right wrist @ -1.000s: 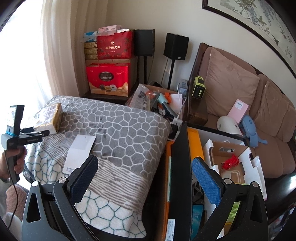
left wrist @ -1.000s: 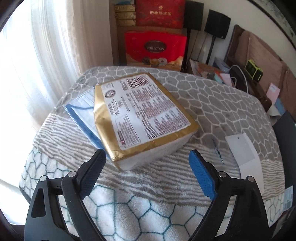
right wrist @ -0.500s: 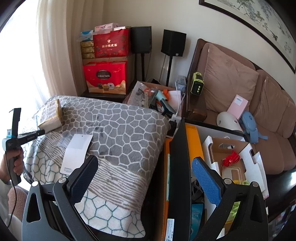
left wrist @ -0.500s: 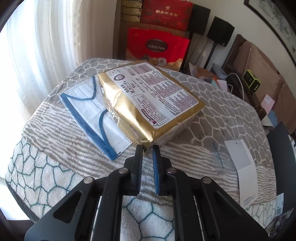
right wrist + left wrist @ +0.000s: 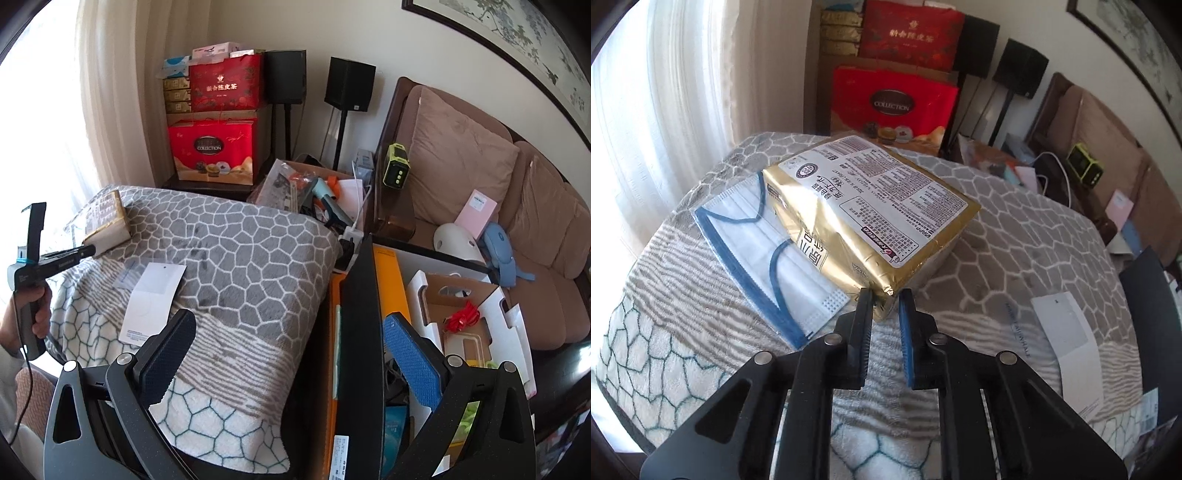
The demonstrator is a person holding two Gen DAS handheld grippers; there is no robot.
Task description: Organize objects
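Observation:
A gold-wrapped pack [image 5: 871, 206] with a white printed label lies on a blanket-covered table [image 5: 1015, 221]. It rests partly on a white face mask [image 5: 753, 258] with blue edging. My left gripper [image 5: 885, 295] is shut on the pack's near corner, which sits pinched between the black and blue pads. In the right wrist view a hand holds that left gripper [image 5: 86, 252] against the gold pack [image 5: 105, 218] at the table's far left. My right gripper [image 5: 288, 319] hangs open over the table's near right edge, holding nothing.
A white paper tag [image 5: 153, 295] lies on the blanket near the front. A black flat panel [image 5: 360, 332] stands on edge beside the table, with open cardboard boxes [image 5: 461, 314] behind it. A brown sofa [image 5: 461, 166] is at right. Red gift boxes [image 5: 894, 99] are stacked beyond the table.
The left jaws went from wide open to closed on the gold pack's near corner, and the gripper tilted slightly. The right gripper stayed put and open.

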